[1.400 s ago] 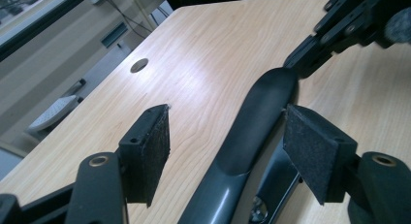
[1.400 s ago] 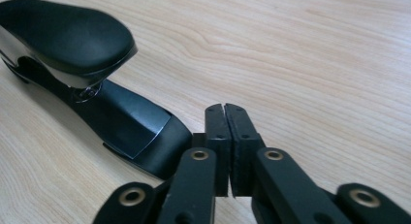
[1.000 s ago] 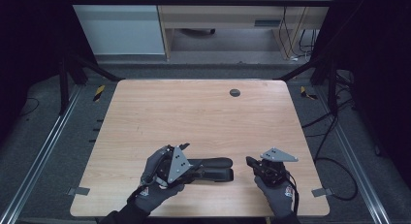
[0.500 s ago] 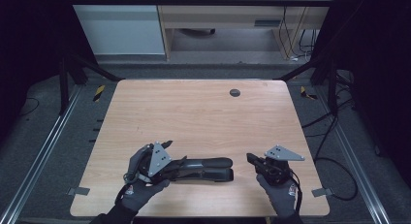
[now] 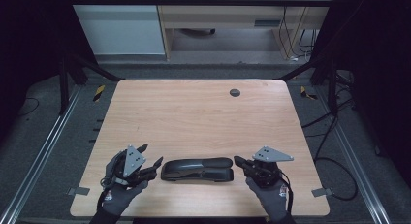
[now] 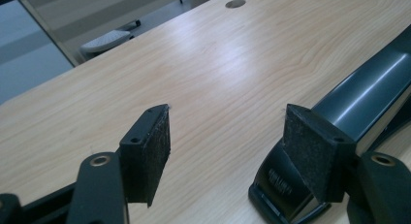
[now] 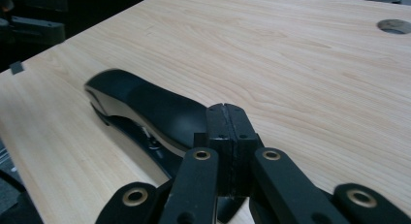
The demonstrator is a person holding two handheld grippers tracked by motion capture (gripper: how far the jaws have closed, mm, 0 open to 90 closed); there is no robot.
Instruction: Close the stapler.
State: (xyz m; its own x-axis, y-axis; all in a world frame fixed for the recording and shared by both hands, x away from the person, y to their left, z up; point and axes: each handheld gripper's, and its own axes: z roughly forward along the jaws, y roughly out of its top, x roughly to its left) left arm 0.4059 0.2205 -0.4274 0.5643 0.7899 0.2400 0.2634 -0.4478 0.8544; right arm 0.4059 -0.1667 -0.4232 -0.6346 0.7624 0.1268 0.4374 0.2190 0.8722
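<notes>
Black stapler lying flat on the wooden surface, between both tools. Left hand-held gripper: jaws spread, nothing between the pads; stapler's end just beside the right pad, outside the gap, body running away past that pad. Right hand-held gripper: jaws pressed together, pinching nothing; tip just at the stapler's other end, contact not determinable; stapler stretching ahead and to the left of the closed pads. Farther off, round hole near the far edge of the surface.
</notes>
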